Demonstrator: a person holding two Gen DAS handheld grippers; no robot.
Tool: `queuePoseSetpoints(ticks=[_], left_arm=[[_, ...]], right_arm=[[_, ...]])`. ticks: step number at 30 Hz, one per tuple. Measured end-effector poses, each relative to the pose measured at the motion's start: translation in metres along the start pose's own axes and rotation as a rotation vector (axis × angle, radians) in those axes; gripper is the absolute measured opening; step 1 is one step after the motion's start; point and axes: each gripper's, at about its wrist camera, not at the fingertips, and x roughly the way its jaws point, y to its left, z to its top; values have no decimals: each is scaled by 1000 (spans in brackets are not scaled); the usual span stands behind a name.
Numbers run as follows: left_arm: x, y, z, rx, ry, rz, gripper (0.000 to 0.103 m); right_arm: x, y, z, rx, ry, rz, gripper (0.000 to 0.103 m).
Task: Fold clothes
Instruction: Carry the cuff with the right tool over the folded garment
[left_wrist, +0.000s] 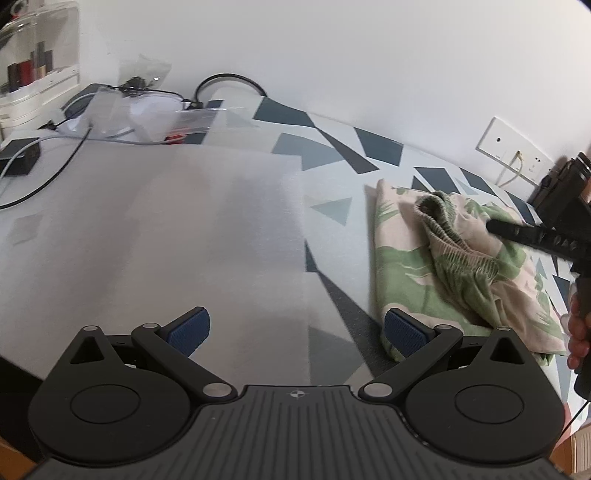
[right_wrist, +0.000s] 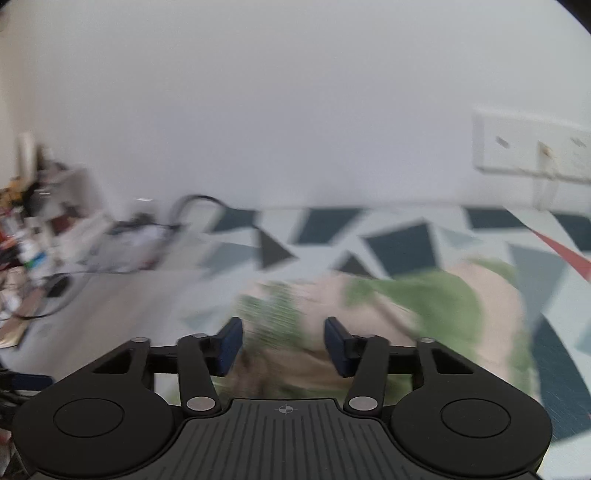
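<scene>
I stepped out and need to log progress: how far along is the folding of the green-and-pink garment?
Partly done: the garment lies roughly doubled on the patterned cover, its waistband bunched on top. Both hand-held grippers, left and right, are open, holding nothing. Flattening and final folds remain.

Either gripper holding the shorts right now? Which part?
No. Left gripper open over the table, beside the shorts. Right gripper open just above their waistband; no fabric pinched.
</scene>
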Motion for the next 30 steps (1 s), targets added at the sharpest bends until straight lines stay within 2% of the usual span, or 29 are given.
queuePoseSetpoints(ticks=[3,4,6,15,18,20,22,24,28,30], left_arm=[[4,-4,2,6,5,-11,103],[5,-5,2,8,9,-14,103],[7,-5,2,9,16,-15,103],[10,2,-2,-16,43,-7,103],[8,4,-1,-31,42,-14,103],[8,4,2,-34,37,-24,103],[10,2,6,-29,30,-38,103],[13,-4,13,-19,23,-61,103],[28,-25,29,20,27,-125,103],[40,-37,33,51,40,-157,103]], right_arm=[[4,-16,-8,29,56,-60,21],[5,-15,-12,16,74,-53,20],[8,-13,-21,-10,108,-37,20],[40,50,-31,-164,176,154,20],[46,46,-29,-122,187,161,21],[40,41,-24,-81,181,165,25],[28,34,-18,-65,119,128,45],[12,19,-10,-33,56,78,60],[-17,-23,-5,53,8,-51,72],[-28,-49,-8,102,12,-115,72]])
